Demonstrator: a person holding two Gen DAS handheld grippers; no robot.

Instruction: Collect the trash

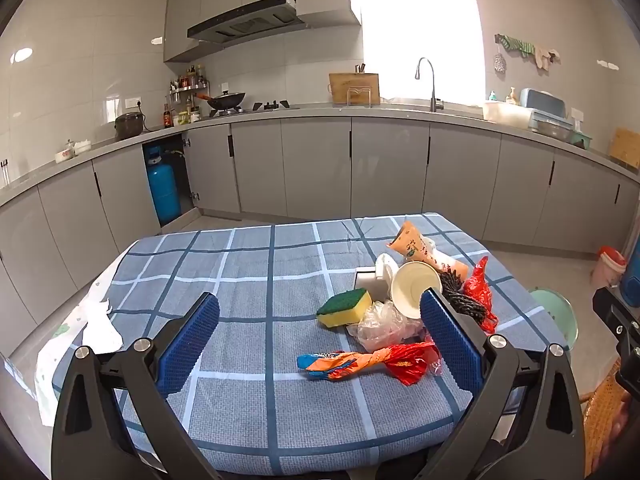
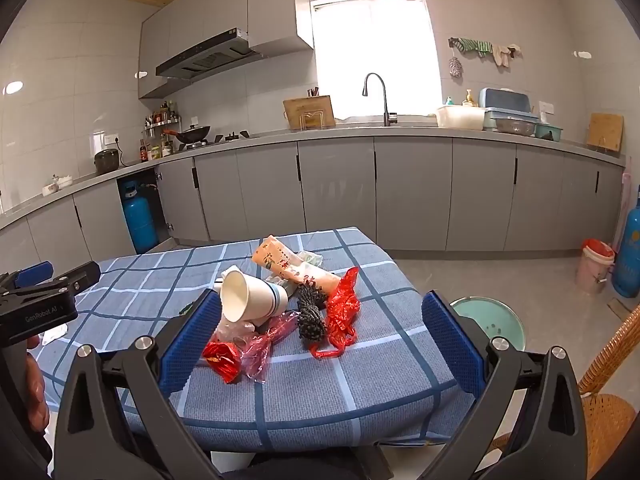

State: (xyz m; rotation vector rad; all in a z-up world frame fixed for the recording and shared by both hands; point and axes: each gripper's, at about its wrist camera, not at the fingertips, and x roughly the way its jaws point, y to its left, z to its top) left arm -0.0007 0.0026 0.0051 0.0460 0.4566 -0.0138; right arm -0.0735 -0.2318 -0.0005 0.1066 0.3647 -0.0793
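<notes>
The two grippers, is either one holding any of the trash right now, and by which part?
Nothing is held. The left gripper and right gripper both stand wide open above the table's near edge, clear of the trash pile.

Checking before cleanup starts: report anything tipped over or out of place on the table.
A white paper cup lies on its side in the litter pile, mouth facing the camera. A yellow-green sponge sits among the wrappers, though it may not be trash.

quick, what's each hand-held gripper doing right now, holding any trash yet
left hand-held gripper: open wide, holding nothing
right hand-held gripper: open wide, holding nothing
</notes>
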